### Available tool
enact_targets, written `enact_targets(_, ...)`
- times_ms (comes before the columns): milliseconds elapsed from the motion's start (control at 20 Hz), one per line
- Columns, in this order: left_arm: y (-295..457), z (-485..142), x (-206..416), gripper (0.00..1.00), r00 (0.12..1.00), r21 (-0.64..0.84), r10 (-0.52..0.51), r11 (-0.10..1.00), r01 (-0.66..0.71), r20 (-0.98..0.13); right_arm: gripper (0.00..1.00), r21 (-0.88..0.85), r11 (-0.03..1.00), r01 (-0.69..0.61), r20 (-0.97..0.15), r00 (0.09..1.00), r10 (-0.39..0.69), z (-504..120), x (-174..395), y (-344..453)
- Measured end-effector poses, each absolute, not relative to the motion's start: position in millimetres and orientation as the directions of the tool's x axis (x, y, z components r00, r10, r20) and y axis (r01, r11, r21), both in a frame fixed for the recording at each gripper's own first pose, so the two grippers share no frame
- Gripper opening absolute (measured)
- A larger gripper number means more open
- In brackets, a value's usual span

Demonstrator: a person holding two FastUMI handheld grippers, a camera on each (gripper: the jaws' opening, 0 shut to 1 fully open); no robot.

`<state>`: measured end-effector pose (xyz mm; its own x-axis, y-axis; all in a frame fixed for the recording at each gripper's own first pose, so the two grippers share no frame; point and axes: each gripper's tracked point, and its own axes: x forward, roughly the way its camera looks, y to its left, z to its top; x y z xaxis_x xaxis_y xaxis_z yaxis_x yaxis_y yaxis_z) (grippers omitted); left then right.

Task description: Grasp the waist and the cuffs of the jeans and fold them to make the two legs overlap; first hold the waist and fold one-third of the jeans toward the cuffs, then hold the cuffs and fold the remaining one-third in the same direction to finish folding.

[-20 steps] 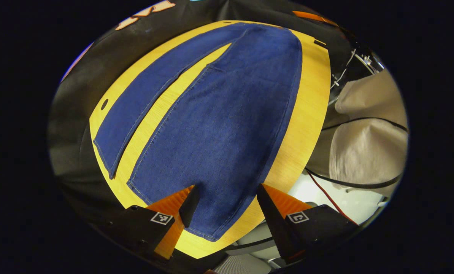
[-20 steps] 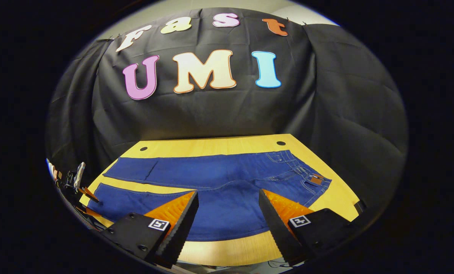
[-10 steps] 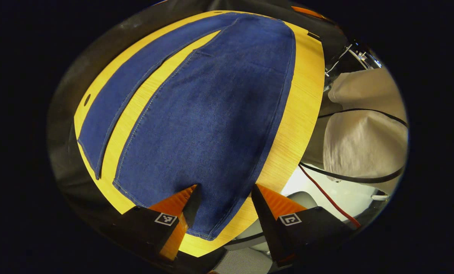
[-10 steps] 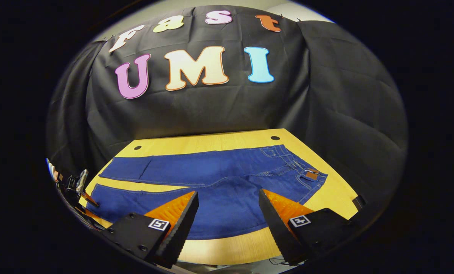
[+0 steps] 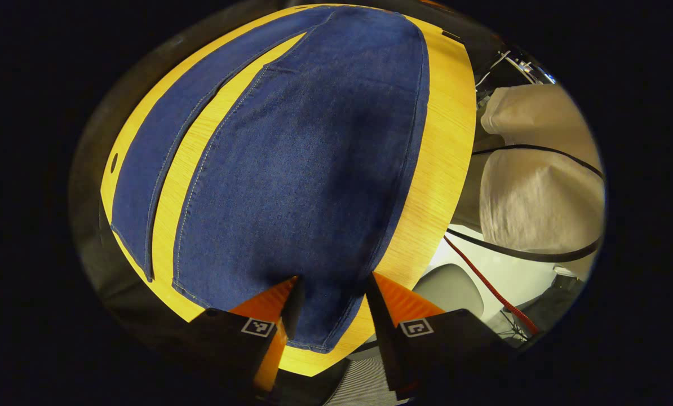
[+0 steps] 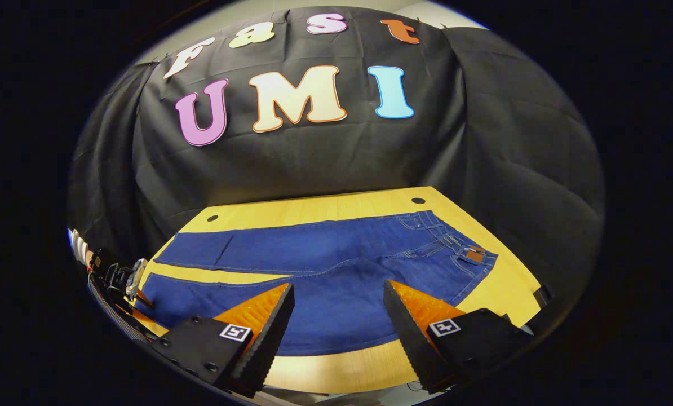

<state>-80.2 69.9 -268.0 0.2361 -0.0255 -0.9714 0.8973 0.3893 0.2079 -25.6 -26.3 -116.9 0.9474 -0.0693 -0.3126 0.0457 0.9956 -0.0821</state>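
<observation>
Blue jeans [image 5: 302, 158] lie flat on a yellow wooden table [image 5: 449, 141], the two legs side by side with a strip of table between them. My left gripper [image 5: 332, 296] is at the cuff end of the near leg, open, its fingers standing narrowly either side of the cuff's cloth. In the right gripper view the jeans [image 6: 336, 254] stretch across the table, with the waist [image 6: 455, 248] and its brown patch at the right. My right gripper [image 6: 339, 299] hovers open over the near leg by the table's front edge, with nothing between its fingers.
A person's beige clothing [image 5: 539, 186] and a black cable stand right of the table, with a red cable [image 5: 483, 282] and a grey chair [image 5: 449, 287] below. Two small holes mark the table's [image 6: 314, 208] far edge. The other gripper [image 6: 116, 276] appears at the left.
My left gripper has moved closer to the near leg's cuff and its fingers have drawn nearer together. The right gripper has shifted only slightly and stays open.
</observation>
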Motion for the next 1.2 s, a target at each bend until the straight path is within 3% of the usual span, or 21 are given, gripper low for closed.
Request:
enact_targets(50,70,-267,-79,0.62,0.236,0.209,-0.023,0.384,0.899,-0.971,0.94,-0.081,0.996,0.041,-0.315,0.947,-0.065,-118,-25,-23)
enact_targets(150,73,-266,-75,0.43,0.247,0.222,-0.025,0.363,0.905,-0.969,0.98,-0.088,0.996,0.029,-0.324,0.944,-0.057,-122,-25,-17)
enact_targets(200,73,-265,-72,0.29,0.264,0.234,-0.037,0.36,0.903,-0.964,0.94,-0.094,0.995,0.024,-0.329,0.943,-0.054,-124,-26,-15)
enact_targets(300,69,-268,-74,0.0,0.272,0.233,-0.063,0.361,0.903,-0.96,0.94,-0.1,0.995,0.009,-0.34,0.94,-0.043,-129,-26,-8)
enact_targets(350,70,-268,-73,0.0,0.274,0.232,-0.072,0.359,0.904,-0.959,0.98,-0.102,0.995,0.001,-0.347,0.937,-0.037,-131,-26,-4)
enact_targets(450,69,-267,-75,0.0,0.276,0.227,-0.087,0.362,0.904,-0.957,0.98,-0.112,0.994,-0.019,-0.361,0.932,-0.023,-136,-27,3)
enact_targets(500,70,-268,-75,0.0,0.273,0.224,-0.091,0.36,0.906,-0.958,0.94,-0.124,0.992,-0.028,-0.369,0.929,-0.02,-138,-28,4)
enact_targets(600,72,-267,-78,0.0,0.254,0.208,-0.086,0.355,0.911,-0.963,0.98,-0.165,0.985,-0.051,-0.395,0.918,-0.018,-143,-30,3)
enact_targets(850,87,-266,-90,0.0,0.143,0.112,-0.06,0.364,0.925,-0.988,0.95,-0.301,0.939,-0.167,-0.477,0.879,0.003,-157,-41,0)
enact_targets(900,91,-265,-92,0.0,0.127,0.1,-0.055,0.355,0.929,-0.99,0.99,-0.333,0.919,-0.209,-0.502,0.865,0.015,-161,-43,0)
enact_targets(1200,98,-263,-92,0.0,0.059,0.041,-0.034,0.397,0.917,-0.998,0.99,-0.489,0.705,-0.513,-0.707,0.707,0.024,-194,-55,-31)
